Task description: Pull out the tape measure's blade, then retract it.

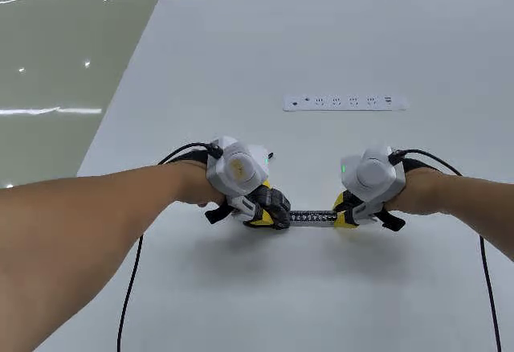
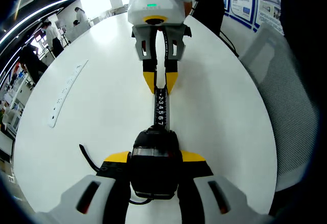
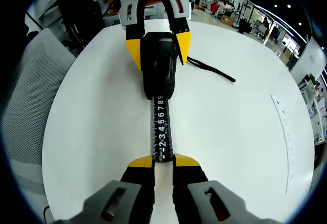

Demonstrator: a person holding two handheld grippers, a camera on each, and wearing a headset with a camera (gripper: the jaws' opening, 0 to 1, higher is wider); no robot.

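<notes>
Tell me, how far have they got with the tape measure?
Started, not finished. Already done: the left gripper clamps the tape measure case and the right gripper pinches the end of the blade. In hand: the blade is out a short way, with numbers 2 to 9 showing between them. Left: perhaps more pulling, then letting the blade slide back in.

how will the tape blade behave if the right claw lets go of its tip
The blade spans straight between case and right claw without sagging, so it is probably stiff over this short length. Released, it would likely snap back toward the case held in the left claw.
</notes>
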